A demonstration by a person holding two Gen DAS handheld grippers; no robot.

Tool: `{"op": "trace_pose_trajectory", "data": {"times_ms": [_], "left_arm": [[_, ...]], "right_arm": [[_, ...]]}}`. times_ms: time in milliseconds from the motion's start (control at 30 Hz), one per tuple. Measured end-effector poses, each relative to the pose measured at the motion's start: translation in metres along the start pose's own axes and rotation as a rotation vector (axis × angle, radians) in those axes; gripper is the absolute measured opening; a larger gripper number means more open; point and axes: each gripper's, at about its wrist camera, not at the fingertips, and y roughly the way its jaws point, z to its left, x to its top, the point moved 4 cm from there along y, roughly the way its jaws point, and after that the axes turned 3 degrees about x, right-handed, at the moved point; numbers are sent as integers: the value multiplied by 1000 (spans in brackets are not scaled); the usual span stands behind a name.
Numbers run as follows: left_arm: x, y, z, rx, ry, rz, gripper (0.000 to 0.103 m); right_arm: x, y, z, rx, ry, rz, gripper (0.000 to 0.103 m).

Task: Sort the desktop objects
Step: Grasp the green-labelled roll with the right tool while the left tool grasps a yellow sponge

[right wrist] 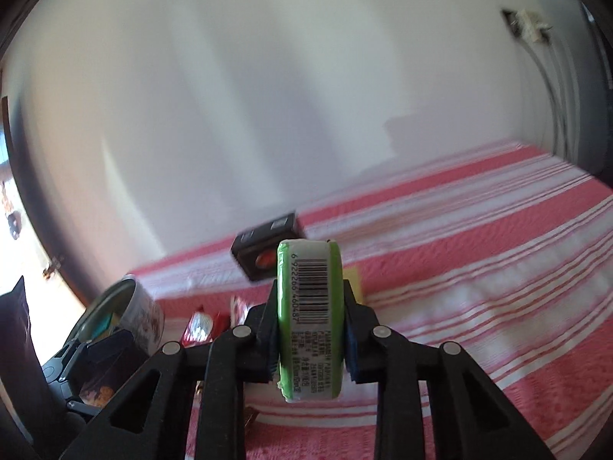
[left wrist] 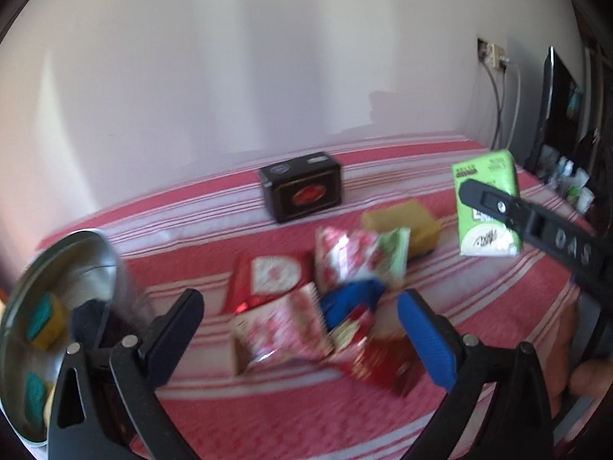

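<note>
My right gripper point(right wrist: 310, 318) is shut on a green tissue pack point(right wrist: 309, 318), held edge-on above the red striped cloth; the pack also shows in the left wrist view point(left wrist: 485, 203), raised at the right. My left gripper point(left wrist: 300, 318) is open and empty, hovering over a pile of red and pink snack packets point(left wrist: 283, 326) with a blue item point(left wrist: 352, 303) among them. A yellow sponge point(left wrist: 402, 226) lies behind the pile. A black box point(left wrist: 302, 186) stands further back.
A round metal tin point(left wrist: 57, 306) at the left holds yellow-green sponges and a dark item. The table has a red and white striped cloth point(right wrist: 479, 287). A white wall is behind, with cables and dark furniture at the right.
</note>
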Motion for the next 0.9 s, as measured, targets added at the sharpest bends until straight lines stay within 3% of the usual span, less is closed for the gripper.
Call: {"op": "trace_pose_trajectory", "data": {"times_ms": [300, 533, 667, 833, 900], "left_arm": [[42, 37, -29, -61, 34, 48, 102], [52, 72, -86, -156, 260, 142, 102], [47, 98, -96, -95, 347, 210, 102], [53, 124, -90, -80, 267, 300, 101], [52, 132, -87, -109, 233, 355, 91]], "right_arm": [[9, -19, -29, -121, 113, -115, 28], [12, -37, -41, -212, 152, -196, 28], [14, -37, -48, -228, 180, -198, 28], [15, -38, -49, -227, 171, -194, 28], [15, -37, -47, -227, 164, -191, 28]]}}
